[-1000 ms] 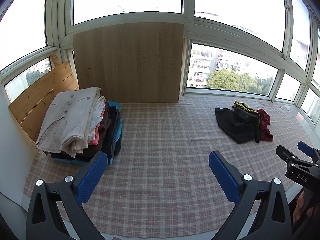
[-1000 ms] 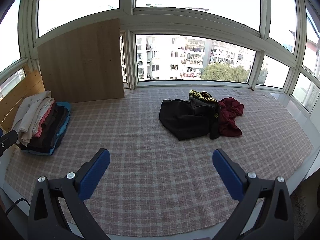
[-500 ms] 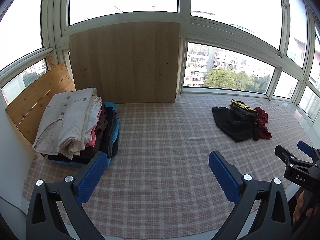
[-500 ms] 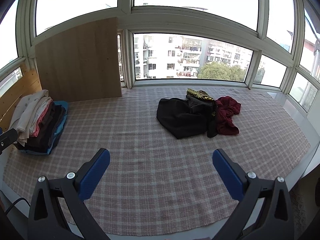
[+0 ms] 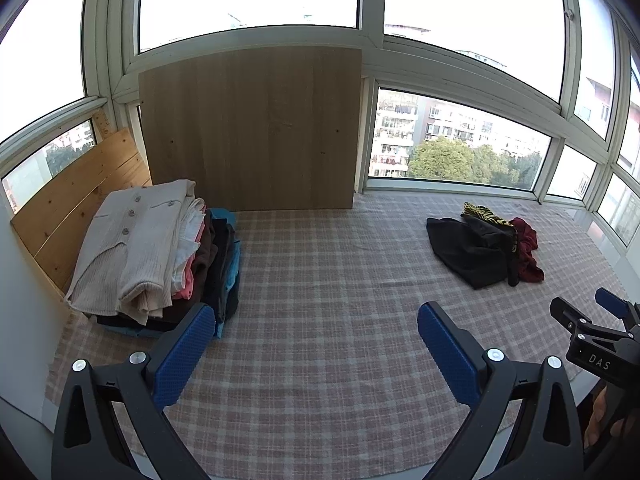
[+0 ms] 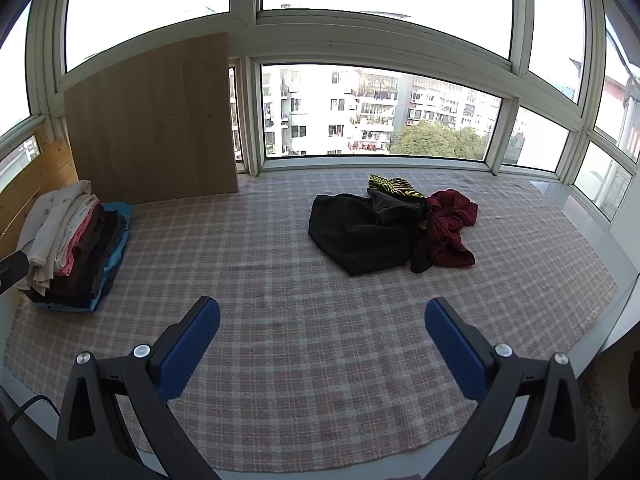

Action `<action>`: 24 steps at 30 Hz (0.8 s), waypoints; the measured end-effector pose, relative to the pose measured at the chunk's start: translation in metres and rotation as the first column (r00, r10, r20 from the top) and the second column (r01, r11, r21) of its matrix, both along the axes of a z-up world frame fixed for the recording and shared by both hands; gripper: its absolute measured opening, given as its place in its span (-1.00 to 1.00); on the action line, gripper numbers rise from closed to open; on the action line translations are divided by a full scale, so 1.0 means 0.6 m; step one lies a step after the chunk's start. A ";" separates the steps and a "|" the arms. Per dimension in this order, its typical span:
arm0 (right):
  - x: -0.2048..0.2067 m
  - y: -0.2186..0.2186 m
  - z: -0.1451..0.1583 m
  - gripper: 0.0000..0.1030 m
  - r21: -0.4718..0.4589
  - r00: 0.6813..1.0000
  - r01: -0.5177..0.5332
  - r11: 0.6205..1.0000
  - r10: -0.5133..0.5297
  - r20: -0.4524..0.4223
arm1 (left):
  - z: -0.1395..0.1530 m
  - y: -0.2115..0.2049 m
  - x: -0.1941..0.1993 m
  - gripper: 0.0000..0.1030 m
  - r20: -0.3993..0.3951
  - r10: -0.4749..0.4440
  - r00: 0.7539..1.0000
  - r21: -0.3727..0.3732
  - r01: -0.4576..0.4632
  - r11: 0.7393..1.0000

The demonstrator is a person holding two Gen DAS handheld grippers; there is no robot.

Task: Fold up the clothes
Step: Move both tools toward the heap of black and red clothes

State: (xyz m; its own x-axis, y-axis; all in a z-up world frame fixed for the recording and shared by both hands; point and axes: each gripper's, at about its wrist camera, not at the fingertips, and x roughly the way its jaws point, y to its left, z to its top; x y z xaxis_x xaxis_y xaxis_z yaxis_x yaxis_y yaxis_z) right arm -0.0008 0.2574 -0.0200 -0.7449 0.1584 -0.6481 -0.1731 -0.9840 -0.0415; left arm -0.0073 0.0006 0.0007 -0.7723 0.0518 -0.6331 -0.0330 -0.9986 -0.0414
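Observation:
A heap of unfolded clothes lies far right on the checked cloth: a black garment (image 6: pixel 360 232) (image 5: pixel 464 252), a dark red one (image 6: pixel 452 228) (image 5: pixel 526 248) and a yellow-black striped one (image 6: pixel 390 186) (image 5: pixel 482 212). A stack of folded clothes (image 5: pixel 160 252) (image 6: pixel 76 244) with a beige cardigan on top sits at the left. My left gripper (image 5: pixel 312 344) is open and empty above the cloth near the front. My right gripper (image 6: pixel 322 336) is open and empty, also near the front; it shows at the right edge of the left wrist view (image 5: pixel 588 332).
A pink-grey checked cloth (image 6: pixel 280 280) covers the platform. A wooden board (image 5: pixel 252 128) leans against the back windows and a plank panel (image 5: pixel 76 200) lines the left wall. The platform's front edge (image 6: pixel 280 474) runs just below the grippers.
Both grippers have pulled back and risen slightly, so the clothes and the stack look a little farther away. Jaws stay open; no garment has moved.

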 end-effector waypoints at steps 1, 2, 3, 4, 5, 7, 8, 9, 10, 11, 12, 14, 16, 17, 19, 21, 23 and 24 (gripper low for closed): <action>0.000 0.001 0.000 1.00 0.002 1.000 0.004 1.000 -0.004 0.000 | 0.001 0.002 -0.002 0.99 -0.001 -0.003 1.000 -0.001 0.003 1.000; 0.000 0.004 -0.001 1.00 0.003 1.000 0.009 1.000 -0.009 0.002 | 0.001 0.003 -0.003 0.99 -0.002 -0.006 1.000 -0.001 0.006 1.000; 0.001 0.006 -0.001 1.00 0.004 1.000 0.014 1.000 -0.014 0.004 | 0.002 0.005 -0.005 0.99 -0.003 -0.009 1.000 -0.002 0.009 1.000; 0.001 0.008 -0.002 1.00 0.005 1.000 0.020 1.000 -0.020 0.006 | 0.002 0.007 -0.006 0.98 -0.004 -0.013 1.000 -0.002 0.013 1.000; 0.001 0.010 -0.003 1.00 0.006 1.000 0.026 1.000 -0.026 0.008 | 0.003 0.010 -0.007 0.98 -0.005 -0.017 1.000 -0.002 0.017 1.000; 0.003 0.016 -0.004 1.00 0.012 0.999 0.039 0.999 -0.039 0.012 | 0.002 0.016 -0.012 0.99 -0.003 -0.028 1.000 -0.004 0.028 1.000; 0.003 0.021 -0.004 1.00 0.016 0.999 0.046 0.999 -0.047 0.015 | 0.002 0.019 -0.016 0.98 -0.001 -0.034 0.999 -0.003 0.034 0.999; 0.003 0.025 -0.005 1.00 0.019 0.998 0.054 0.998 -0.054 0.019 | 0.002 0.023 -0.019 0.98 0.001 -0.041 0.999 -0.002 0.041 0.999; 0.004 0.031 -0.006 1.00 0.021 0.998 0.063 0.998 -0.063 0.022 | 0.001 0.028 -0.022 0.98 0.005 -0.049 0.999 -0.001 0.049 0.999; 0.005 0.037 -0.007 1.00 0.021 0.997 0.072 0.997 -0.073 0.023 | 0.000 0.034 -0.026 0.98 0.008 -0.058 0.998 -0.001 0.058 0.998; 0.006 0.044 -0.007 1.00 0.021 0.996 0.082 0.996 -0.083 0.025 | 0.000 0.040 -0.029 0.98 0.012 -0.067 0.998 -0.002 0.067 0.998; 0.008 0.058 -0.008 1.00 0.019 0.995 0.099 0.995 -0.100 0.029 | -0.003 0.055 -0.035 0.98 0.017 -0.087 0.996 -0.006 0.087 0.996; 0.009 0.073 -0.009 1.00 0.020 0.993 0.115 0.993 -0.115 0.033 | -0.005 0.072 -0.042 0.98 0.024 -0.107 0.994 -0.010 0.108 0.994; 0.009 0.081 -0.009 1.00 0.022 0.992 0.123 0.992 -0.124 0.033 | -0.006 0.080 -0.045 0.98 0.028 -0.118 0.993 -0.012 0.118 0.993; 0.009 0.097 -0.009 1.00 0.024 0.990 0.138 0.990 -0.138 0.032 | -0.007 0.099 -0.052 0.98 0.034 -0.137 0.990 -0.017 0.138 0.990; 0.007 0.115 -0.010 1.00 0.027 0.989 0.146 0.989 -0.147 0.033 | -0.006 0.119 -0.058 0.98 0.033 -0.153 0.988 -0.027 0.154 0.988; 0.003 0.132 -0.011 1.00 0.031 0.988 0.150 0.988 -0.151 0.035 | -0.005 0.138 -0.064 0.98 0.032 -0.164 0.986 -0.034 0.165 0.986; 0.000 0.140 -0.012 1.00 0.037 0.987 0.152 0.988 -0.154 0.040 | -0.004 0.148 -0.067 0.98 0.031 -0.168 0.985 -0.036 0.169 0.985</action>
